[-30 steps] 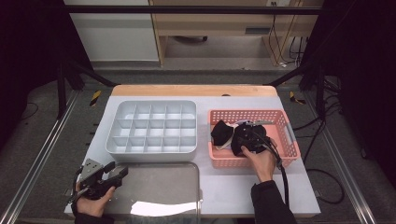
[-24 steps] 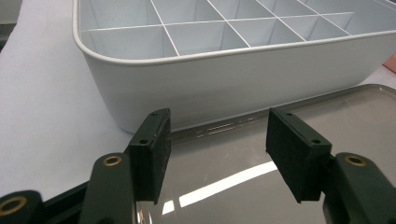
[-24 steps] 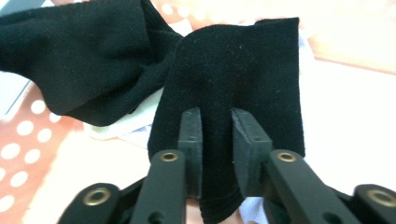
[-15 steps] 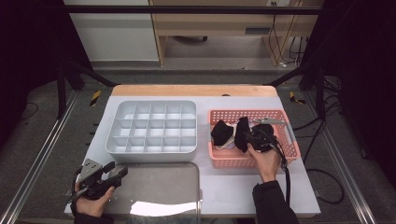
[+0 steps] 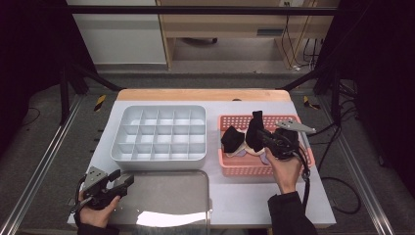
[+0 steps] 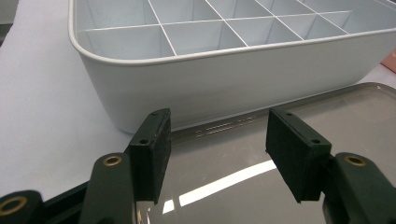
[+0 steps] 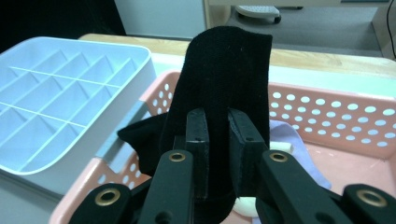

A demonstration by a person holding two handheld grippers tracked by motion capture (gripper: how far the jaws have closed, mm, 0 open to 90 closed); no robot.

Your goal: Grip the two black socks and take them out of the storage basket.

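A black sock [image 5: 254, 128] [image 7: 224, 70] hangs upright over the pink basket [image 5: 244, 170] [image 7: 327, 98], pinched near its lower end by my right gripper [image 5: 260, 138] [image 7: 218, 126]. Its jaws have just been closing and now press on the sock between them. Another black sock [image 5: 231, 138] [image 7: 140, 135] and a pale lavender cloth [image 5: 240, 149] [image 7: 289, 135] lie in the basket. My left gripper [image 5: 125, 180] [image 6: 217, 149] rests at the front left with its jaws open and nothing between them, above the near-left corner of a metal tray [image 5: 161, 196] [image 6: 355, 107].
A white divided organiser [image 5: 156, 164] [image 6: 233, 79] [image 7: 140, 79] with bare compartments sits left of the basket, just beyond the metal tray. The white table [image 5: 244, 196] has a wooden strip along its far edge. Cables trail off the right side.
My right gripper has risen out of the basket with the black sock, which now stands clear of the rim. The left gripper has stayed where it was.
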